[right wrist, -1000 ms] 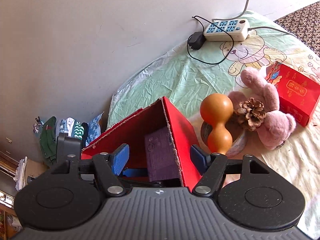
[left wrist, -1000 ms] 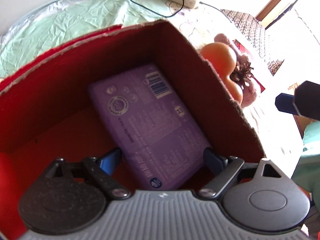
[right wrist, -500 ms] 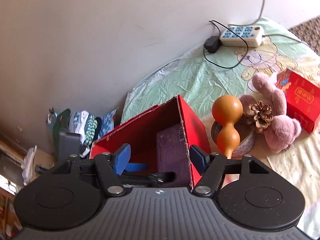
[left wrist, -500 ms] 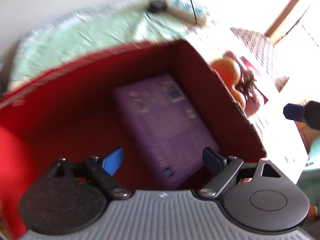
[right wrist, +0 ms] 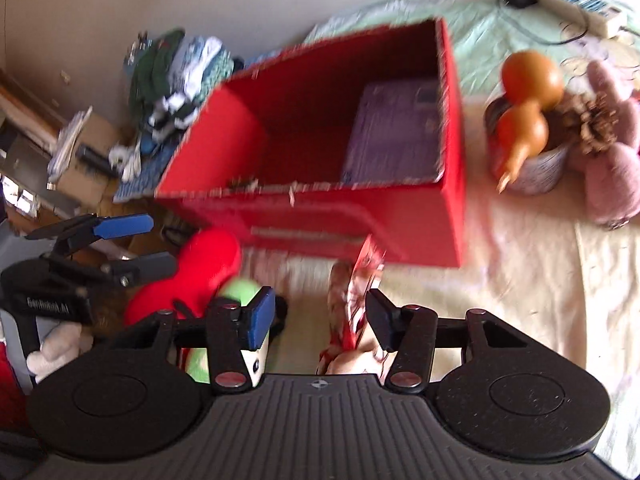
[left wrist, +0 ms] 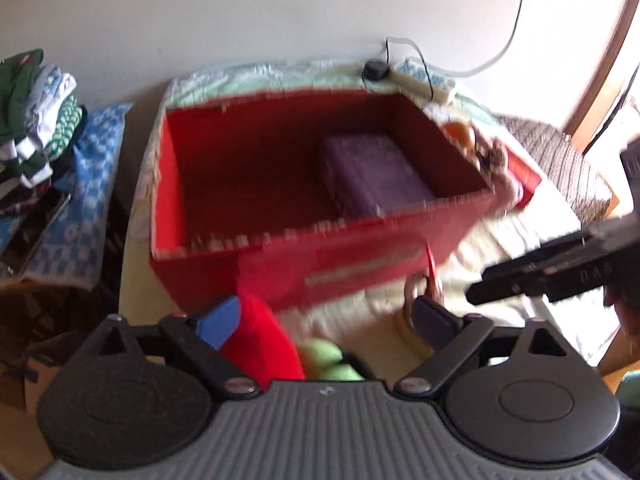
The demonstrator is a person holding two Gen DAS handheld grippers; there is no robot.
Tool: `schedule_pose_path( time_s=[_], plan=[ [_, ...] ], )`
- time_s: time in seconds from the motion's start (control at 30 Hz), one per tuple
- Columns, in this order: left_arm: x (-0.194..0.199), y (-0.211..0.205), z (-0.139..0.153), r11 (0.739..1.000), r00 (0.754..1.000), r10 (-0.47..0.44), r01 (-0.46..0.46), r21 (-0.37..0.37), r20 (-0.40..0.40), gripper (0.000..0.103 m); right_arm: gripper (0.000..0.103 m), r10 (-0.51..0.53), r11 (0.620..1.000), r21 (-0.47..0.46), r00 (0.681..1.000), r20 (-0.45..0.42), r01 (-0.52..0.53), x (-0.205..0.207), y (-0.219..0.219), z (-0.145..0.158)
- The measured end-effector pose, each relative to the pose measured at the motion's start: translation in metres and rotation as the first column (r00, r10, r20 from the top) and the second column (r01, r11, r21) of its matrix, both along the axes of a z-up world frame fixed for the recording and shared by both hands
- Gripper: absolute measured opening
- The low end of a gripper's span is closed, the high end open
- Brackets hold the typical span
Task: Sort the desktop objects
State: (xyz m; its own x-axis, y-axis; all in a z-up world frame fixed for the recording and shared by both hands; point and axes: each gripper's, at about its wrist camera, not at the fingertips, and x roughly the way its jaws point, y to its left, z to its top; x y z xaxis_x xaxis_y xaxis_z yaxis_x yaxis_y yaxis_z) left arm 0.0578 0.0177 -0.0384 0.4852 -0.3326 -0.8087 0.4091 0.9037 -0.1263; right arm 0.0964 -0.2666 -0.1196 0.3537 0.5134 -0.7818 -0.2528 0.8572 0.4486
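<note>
A red cardboard box (left wrist: 360, 248) stands open on the cloth-covered table, and a purple pack (left wrist: 376, 176) lies flat inside it at the right. My left gripper (left wrist: 324, 320) hangs open in front of the box, above a red plush toy (left wrist: 260, 344) and a green toy (left wrist: 320, 354). It holds nothing. My right gripper (right wrist: 320, 320) points down at a red-and-white packet (right wrist: 352, 304) that stands on edge between its fingers. Its jaws are closing, and a gap still shows beside the blue finger (right wrist: 260, 320). The right wrist view also shows the box (right wrist: 360, 216), the purple pack (right wrist: 392, 136) and the left gripper (right wrist: 160, 242).
Right of the box are an orange gourd (right wrist: 524, 96), a pine cone (right wrist: 592, 120), a small tin (right wrist: 540, 168) and a pink plush rabbit (right wrist: 612, 176). A power strip (right wrist: 580, 0) lies at the back. Folded clothes (right wrist: 176, 68) are piled left, off the table.
My left gripper has drawn back up out of the red box, leaving the purple pack inside. The right gripper has tipped down over the red-and-white packet and its jaws have narrowed.
</note>
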Motion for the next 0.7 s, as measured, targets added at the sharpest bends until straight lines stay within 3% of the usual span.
schedule_pose_path(
  time_s=[0.1,0.27,0.37,0.5,0.57,0.7],
  plan=[
    [-0.019,-0.011,-0.014,1.0,0.999,-0.003,0.002,-0.025,-0.037,0.087,0.054,0.046,0.996,-0.074,0.999,-0.027,-0.048,0.004,0.013,-0.011],
    [-0.032,-0.065,-0.033,0.992,0.992,-0.127,0.127,-0.018,-0.016,0.083,0.054,0.049,0.996,-0.067,0.994,-0.094,-0.055,0.011,0.012,-0.027],
    [-0.027,-0.091,-0.056,0.986,0.98,-0.165,0.166,-0.005,-0.108,0.069,0.054,0.042,0.997,-0.058,0.994,-0.102,-0.048,0.013,0.008,-0.029],
    [-0.024,-0.1,-0.079,0.986,0.964,-0.164,0.155,-0.057,-0.209,0.069,0.054,0.059,0.996,-0.055,0.993,-0.106,-0.065,0.012,0.007,-0.031],
    [-0.027,-0.101,-0.077,0.989,0.971,-0.147,0.143,-0.036,-0.19,0.069,0.054,0.06,0.997,-0.049,0.993,-0.104,-0.066,0.01,0.005,-0.033],
    [-0.041,-0.087,-0.052,0.995,0.991,-0.097,0.098,0.007,-0.094,0.076,0.053,0.089,0.994,0.071,0.996,-0.028,-0.087,0.005,0.004,-0.019]
  ],
)
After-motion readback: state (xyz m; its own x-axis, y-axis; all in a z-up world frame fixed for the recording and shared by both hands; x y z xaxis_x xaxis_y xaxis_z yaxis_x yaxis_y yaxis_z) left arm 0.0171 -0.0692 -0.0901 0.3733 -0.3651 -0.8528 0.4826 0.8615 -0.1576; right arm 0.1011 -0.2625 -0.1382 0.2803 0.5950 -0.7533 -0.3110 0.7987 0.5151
